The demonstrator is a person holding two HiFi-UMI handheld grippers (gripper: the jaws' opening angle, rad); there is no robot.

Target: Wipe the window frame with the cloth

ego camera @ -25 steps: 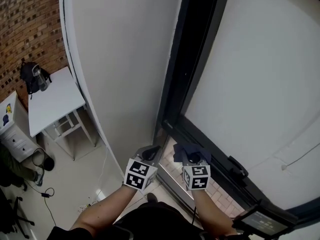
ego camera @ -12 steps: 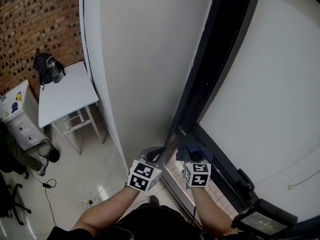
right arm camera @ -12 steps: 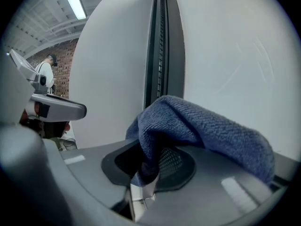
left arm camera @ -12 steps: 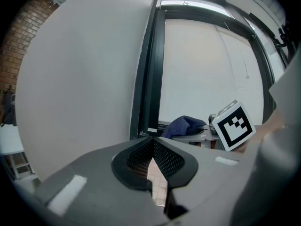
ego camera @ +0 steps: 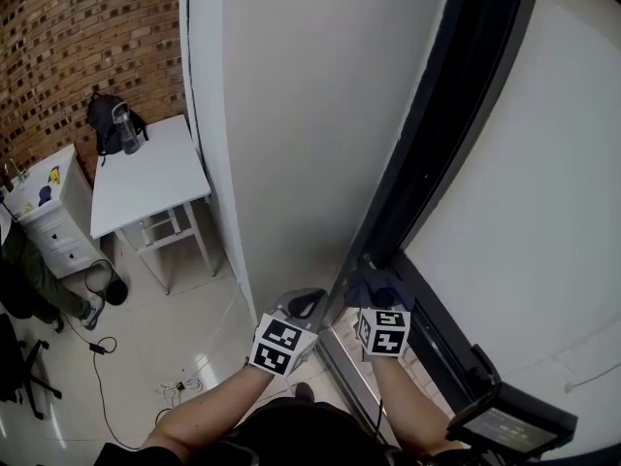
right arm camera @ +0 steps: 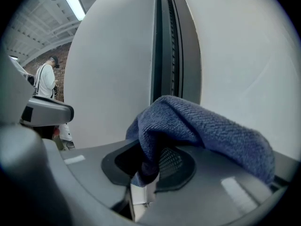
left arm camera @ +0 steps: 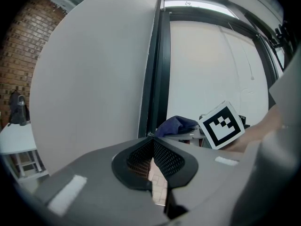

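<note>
cloth is pinched in the right gripper, dark window frame just ahead; left gripper alongside, closed and empty.

The dark blue woven cloth sits bunched and folded over, pinched in the right tool, low by the black window frame.

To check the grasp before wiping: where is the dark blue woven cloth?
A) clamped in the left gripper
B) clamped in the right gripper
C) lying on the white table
B: the right gripper has its jaws shut on the dark blue woven cloth.
</note>
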